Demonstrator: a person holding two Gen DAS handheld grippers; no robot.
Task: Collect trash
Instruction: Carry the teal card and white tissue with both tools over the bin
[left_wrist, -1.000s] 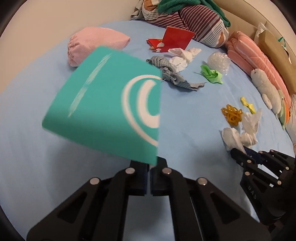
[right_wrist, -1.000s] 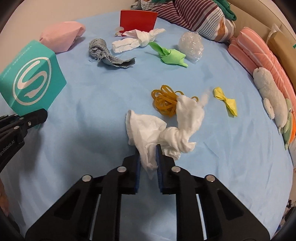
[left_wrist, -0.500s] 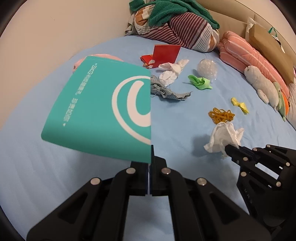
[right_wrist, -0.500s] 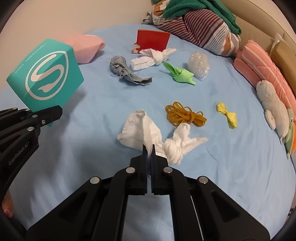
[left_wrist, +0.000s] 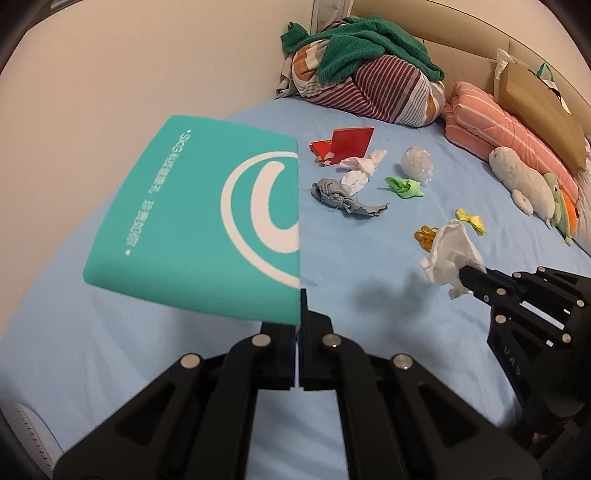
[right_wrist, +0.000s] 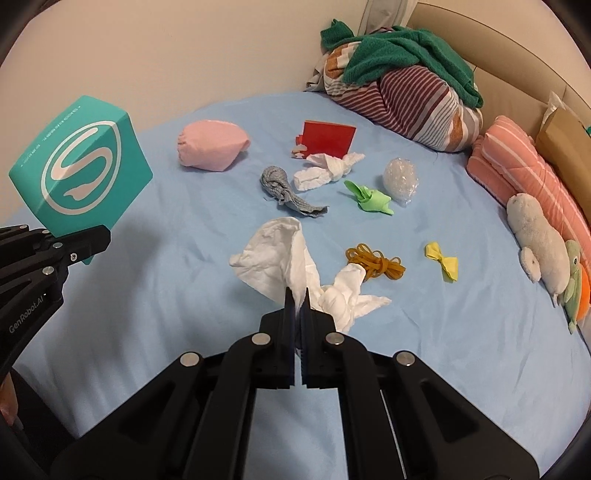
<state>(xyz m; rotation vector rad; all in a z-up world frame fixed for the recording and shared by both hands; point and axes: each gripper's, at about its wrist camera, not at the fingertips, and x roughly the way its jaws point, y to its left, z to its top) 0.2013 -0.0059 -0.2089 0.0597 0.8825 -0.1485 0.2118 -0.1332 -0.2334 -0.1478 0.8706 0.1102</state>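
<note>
Home bedroom: light-blue sheeted bed, striped bedding heap and grey plush seal by its beige headboard.

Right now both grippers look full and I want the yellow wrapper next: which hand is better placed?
Right, probably. The yellow wrapper lies on that gripper's side; the left gripper, clamped on the teal box, is farther. But the tissue must go first.

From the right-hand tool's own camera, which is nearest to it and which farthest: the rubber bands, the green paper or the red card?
1. Rubber bands: just ahead of the right tool, slightly to the right.
2. Green paper: farther up the bed, beside the bubble wrap.
3. Red card: farthest, near the striped bedding.
</note>
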